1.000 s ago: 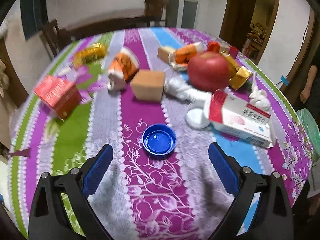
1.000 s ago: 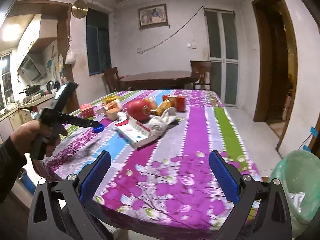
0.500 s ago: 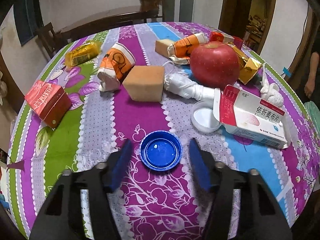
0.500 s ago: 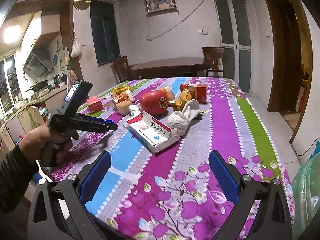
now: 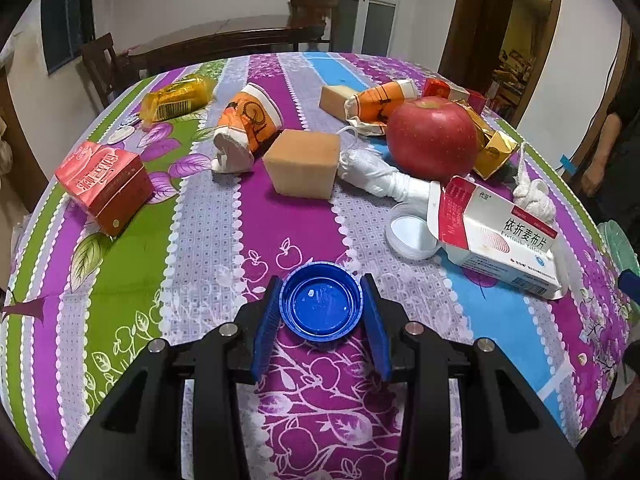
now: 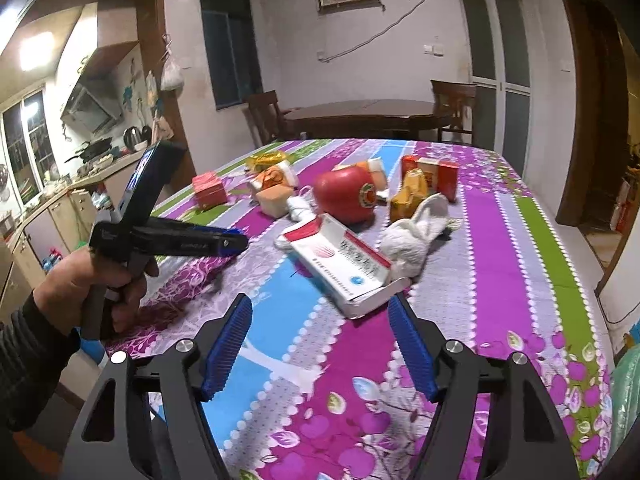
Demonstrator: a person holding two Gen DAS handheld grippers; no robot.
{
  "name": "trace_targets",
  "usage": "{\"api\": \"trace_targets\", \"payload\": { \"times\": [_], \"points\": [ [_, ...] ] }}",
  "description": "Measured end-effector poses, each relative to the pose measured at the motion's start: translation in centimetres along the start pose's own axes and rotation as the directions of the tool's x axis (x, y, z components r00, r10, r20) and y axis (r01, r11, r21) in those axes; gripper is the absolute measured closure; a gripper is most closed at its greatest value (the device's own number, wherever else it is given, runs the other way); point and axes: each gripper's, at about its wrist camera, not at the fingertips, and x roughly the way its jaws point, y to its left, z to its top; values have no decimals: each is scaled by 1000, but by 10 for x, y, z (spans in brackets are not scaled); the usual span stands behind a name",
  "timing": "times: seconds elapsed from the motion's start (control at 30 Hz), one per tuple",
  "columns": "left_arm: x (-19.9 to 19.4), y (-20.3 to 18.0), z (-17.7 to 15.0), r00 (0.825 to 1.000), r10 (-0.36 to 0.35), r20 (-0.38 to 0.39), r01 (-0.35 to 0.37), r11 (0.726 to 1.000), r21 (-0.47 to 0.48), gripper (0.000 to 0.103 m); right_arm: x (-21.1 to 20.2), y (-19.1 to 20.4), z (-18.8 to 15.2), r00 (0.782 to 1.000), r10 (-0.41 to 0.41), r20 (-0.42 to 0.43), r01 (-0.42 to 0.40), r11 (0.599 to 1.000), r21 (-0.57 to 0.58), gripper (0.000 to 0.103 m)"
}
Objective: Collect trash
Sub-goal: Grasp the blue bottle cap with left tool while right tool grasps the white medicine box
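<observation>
A blue bottle cap (image 5: 321, 304) lies open side up on the striped tablecloth (image 5: 200, 240). My left gripper (image 5: 321, 280) is closing on it, and both blue pads touch its rim. The right wrist view shows that left gripper (image 6: 234, 240) held by a hand (image 6: 100, 280), pointing down at the cloth. My right gripper (image 6: 320, 300) is closing with its jaws still wide. The open end of a white and red medicine box (image 6: 340, 264) lies just beyond its fingertips, and neither pad touches the box.
Further back on the table are a red apple (image 5: 432, 136), a tan block (image 5: 304, 164), crushed orange paper cups (image 5: 248, 120), a red carton (image 5: 104, 180), a white lid (image 5: 412, 232), a white cloth (image 6: 416, 232) and gold wrappers (image 5: 490, 148). A green bag (image 6: 628, 400) hangs at the table's right edge.
My left gripper's jaws came in from wide open to the sides of the blue cap. My right gripper moved closer to the medicine box, tipped down, and its jaws narrowed.
</observation>
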Motion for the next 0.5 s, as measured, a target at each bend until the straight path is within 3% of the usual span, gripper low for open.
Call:
{"api": "trace_targets", "payload": {
  "times": [0.13,0.2,0.37,0.5],
  "points": [
    [-6,2,-5,1000,-3,8,3,1000,-5,65,7,5,6,1000,8,-12,-9,999,-45,32],
    [-9,4,-7,1000,9,12,-9,1000,-6,65,15,6,12,999,12,-36,-15,996,-90,40],
    [-12,11,-12,1000,-3,6,3,999,-33,65,63,5,34,987,-6,-162,-31,974,-225,44],
    [-11,11,-13,1000,-14,1,15,999,-39,65,92,15,52,978,-31,-204,-39,943,-330,28]
  ]
}}
